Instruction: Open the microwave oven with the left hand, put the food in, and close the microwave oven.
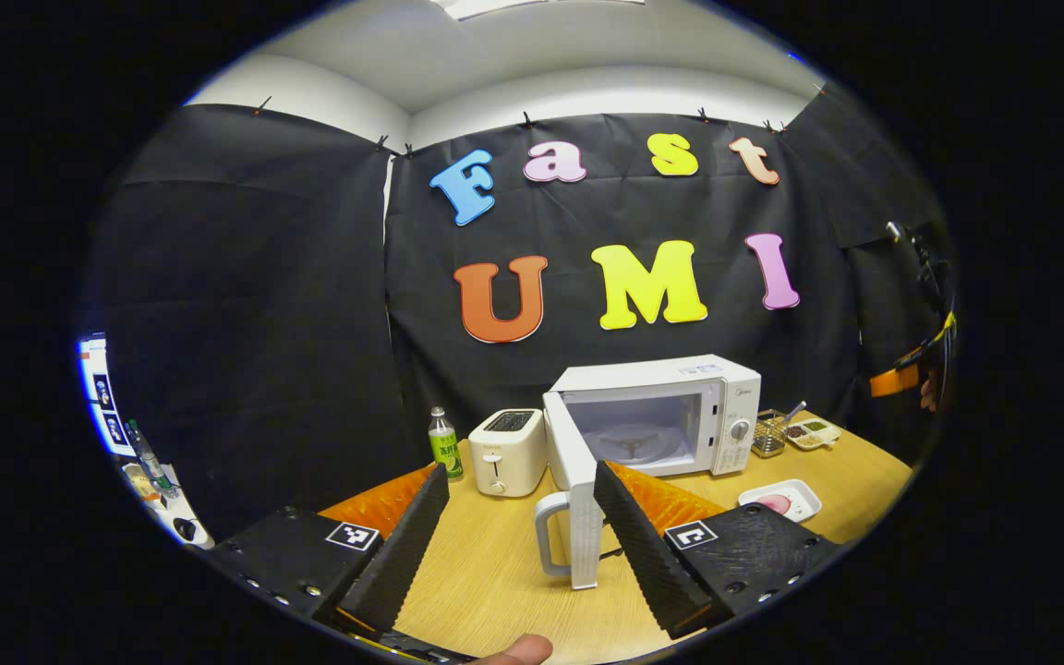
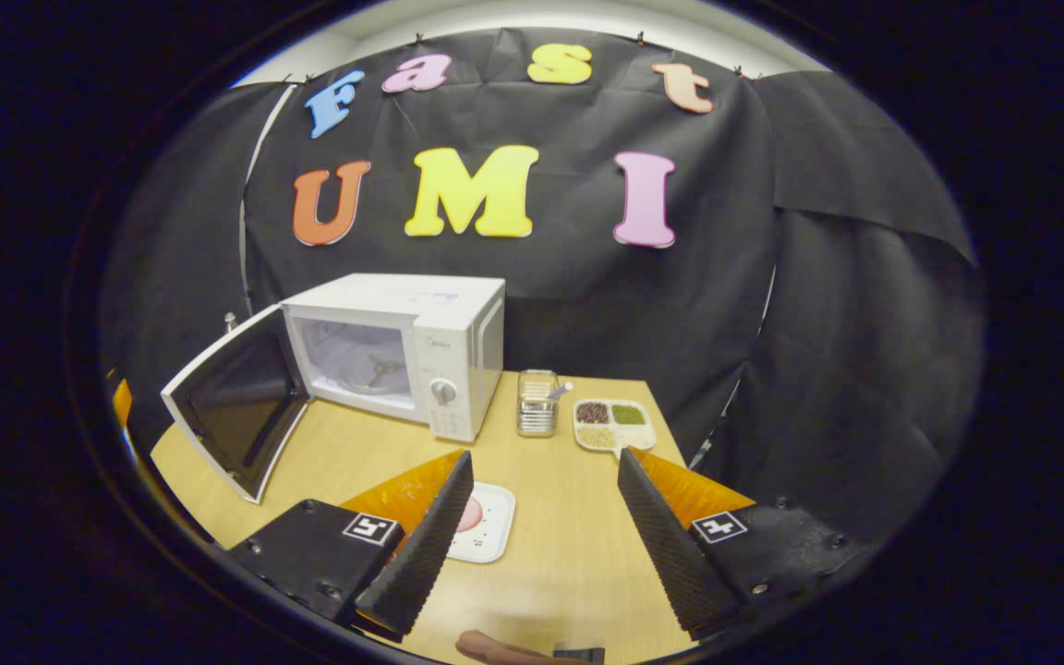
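Holding left gripper [image 1: 521, 526] spread, door handle [image 1: 550, 534] between fingers, door [image 1: 572, 480] open; right gripper [image 2: 546, 526] spread, plate of food [image 2: 484, 522] just beside its left finger, ready to pick.

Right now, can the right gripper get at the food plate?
Probably yes. The right gripper is open, and the food plate lies on the table just ahead, beside its left finger. Nothing sits between them, and the microwave door swings clear to the left.

Wood table [image 2: 578, 545] w/ microwave [image 2: 403, 356], toaster [image 1: 506, 453], bottle [image 1: 444, 444], food plate [image 2: 486, 523], wire basket [image 2: 538, 404], divided dish [image 2: 613, 424]
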Motion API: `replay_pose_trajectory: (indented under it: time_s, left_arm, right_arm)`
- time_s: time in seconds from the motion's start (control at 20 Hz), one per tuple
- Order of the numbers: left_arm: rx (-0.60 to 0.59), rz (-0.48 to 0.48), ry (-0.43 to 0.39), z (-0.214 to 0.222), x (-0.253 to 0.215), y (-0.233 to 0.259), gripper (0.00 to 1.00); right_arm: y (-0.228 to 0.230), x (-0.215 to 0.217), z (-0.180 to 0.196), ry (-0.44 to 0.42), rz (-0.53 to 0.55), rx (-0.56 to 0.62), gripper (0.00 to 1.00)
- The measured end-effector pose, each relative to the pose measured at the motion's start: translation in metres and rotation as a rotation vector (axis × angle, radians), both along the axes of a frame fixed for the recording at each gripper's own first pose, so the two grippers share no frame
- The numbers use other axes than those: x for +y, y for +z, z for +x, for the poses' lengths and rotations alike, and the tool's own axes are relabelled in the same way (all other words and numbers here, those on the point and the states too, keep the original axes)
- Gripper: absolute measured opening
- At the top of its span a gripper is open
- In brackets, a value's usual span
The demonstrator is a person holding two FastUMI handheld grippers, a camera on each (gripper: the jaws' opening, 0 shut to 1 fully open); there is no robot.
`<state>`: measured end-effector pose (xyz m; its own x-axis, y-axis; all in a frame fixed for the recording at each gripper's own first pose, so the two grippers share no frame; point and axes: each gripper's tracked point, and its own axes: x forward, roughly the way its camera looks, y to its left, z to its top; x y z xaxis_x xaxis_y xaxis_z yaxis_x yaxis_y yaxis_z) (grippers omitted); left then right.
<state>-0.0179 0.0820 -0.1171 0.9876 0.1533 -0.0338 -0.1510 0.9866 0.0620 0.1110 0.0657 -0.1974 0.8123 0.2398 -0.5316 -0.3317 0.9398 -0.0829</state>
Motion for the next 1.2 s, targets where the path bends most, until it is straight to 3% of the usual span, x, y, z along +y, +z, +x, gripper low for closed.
replay_pose_trajectory:
  time_s: [0.25,0.3,0.35,0.7,0.8,0.85,0.95,1.0,1.05,1.1,1.15,1.2]
  left_arm:
    - [-0.028,-0.074,-0.020,0.007,-0.015,0.018,0.96]
    - [-0.040,-0.071,-0.004,0.009,-0.012,0.021,0.96]
    - [-0.056,-0.070,0.011,0.011,-0.010,0.027,0.96]
    - [-0.091,-0.105,-0.072,0.020,-0.045,0.043,0.94]
    - [-0.082,-0.118,-0.093,0.021,-0.053,0.041,0.94]
    - [-0.079,-0.112,-0.100,0.022,-0.055,0.040,0.94]
    - [-0.064,-0.098,-0.096,0.026,-0.053,0.035,0.94]
    - [-0.060,-0.095,-0.092,0.026,-0.051,0.033,0.94]
    - [-0.055,-0.094,-0.090,0.027,-0.051,0.031,0.94]
    - [-0.051,-0.095,-0.089,0.028,-0.050,0.029,0.94]
    - [-0.046,-0.097,-0.088,0.028,-0.049,0.026,0.94]
    - [-0.040,-0.098,-0.087,0.031,-0.046,0.022,0.94]
  right_arm:
    - [-0.070,0.017,0.026,0.053,0.016,0.288,1.00]
    - [-0.083,0.019,0.029,0.059,0.020,0.340,0.92]
    - [-0.095,0.020,0.034,0.065,0.020,0.381,1.00]
    - [-0.170,0.016,0.054,0.052,-0.017,0.612,0.97]
    - [-0.188,0.018,0.055,0.043,-0.010,0.666,0.93]
    - [-0.197,0.017,0.053,0.030,-0.013,0.703,0.75]
    - [-0.214,0.013,0.047,-0.012,-0.031,0.790,0.69]
    - [-0.220,0.018,0.047,-0.017,-0.020,0.811,0.80]
    - [-0.223,0.022,0.046,-0.010,-0.007,0.832,0.76]
    - [-0.225,0.026,0.046,-0.002,0.007,0.850,0.61]
    - [-0.227,0.033,0.045,0.013,0.026,0.862,0.65]
    - [-0.228,0.039,0.044,0.035,0.040,0.881,0.62]
